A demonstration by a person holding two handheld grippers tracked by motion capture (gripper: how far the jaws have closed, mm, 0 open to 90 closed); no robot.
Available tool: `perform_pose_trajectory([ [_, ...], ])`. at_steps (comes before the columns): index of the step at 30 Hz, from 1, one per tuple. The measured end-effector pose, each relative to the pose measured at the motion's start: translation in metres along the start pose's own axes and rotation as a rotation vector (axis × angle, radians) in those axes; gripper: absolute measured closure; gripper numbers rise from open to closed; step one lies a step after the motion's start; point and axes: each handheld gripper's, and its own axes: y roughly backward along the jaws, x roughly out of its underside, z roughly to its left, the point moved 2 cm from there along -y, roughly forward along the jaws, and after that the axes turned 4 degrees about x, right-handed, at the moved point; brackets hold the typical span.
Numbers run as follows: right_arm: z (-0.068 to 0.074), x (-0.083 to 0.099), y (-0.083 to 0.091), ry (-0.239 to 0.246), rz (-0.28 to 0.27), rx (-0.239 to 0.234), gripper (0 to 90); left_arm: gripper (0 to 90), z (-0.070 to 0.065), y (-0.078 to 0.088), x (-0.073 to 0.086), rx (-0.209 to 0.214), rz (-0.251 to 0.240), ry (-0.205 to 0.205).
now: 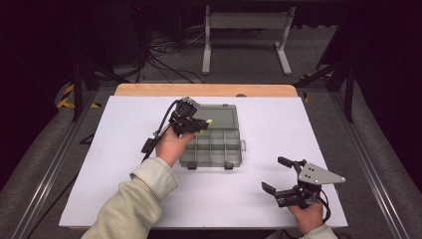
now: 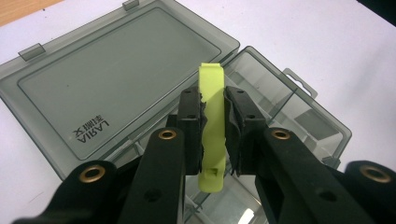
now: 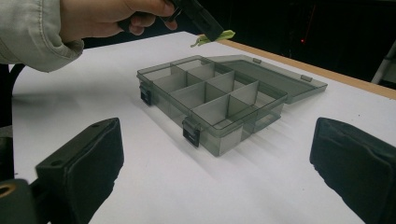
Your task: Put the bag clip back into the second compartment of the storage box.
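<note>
Smoky grey plastic makes up the compartment box [image 1: 211, 147] at the middle of the white tabletop [image 1: 124, 189], its lid [image 1: 222, 116] thrown back flat on the far side and its dividers marking out small cells. My left tongs [image 1: 199, 124] hang over the box's far left cells, clamped on a yellow-green strip [image 2: 212, 126], with the pads pressing both of its flat sides. In the left gripper view the strip's long axis runs along the jaws: its rounded tip points away from my hand toward the hinge line between lid and tray, and its other end sticks out below the pads toward the wrist. My right tongs [image 1: 278, 174] rest near the tabletop's right front corner, well apart from the box, jaws spread wide with nothing between them. A wooden edge [image 1: 206, 90] borders the far side.
</note>
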Motion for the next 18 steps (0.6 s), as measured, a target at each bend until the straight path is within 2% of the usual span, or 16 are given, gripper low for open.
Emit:
perform_pose_trajectory([
  [10, 0.000, 0.000, 0.000, -0.001, -0.001, -0.002, 3.3, 76.9, 0.001, -0.007, 0.005, -0.021, 0.007, -0.012],
  [18, 0.000, 0.000, 0.001, -0.001, 0.000, -0.002, 3.3, 76.9, 0.003, -0.017, 0.007, -0.018, 0.016, -0.010],
])
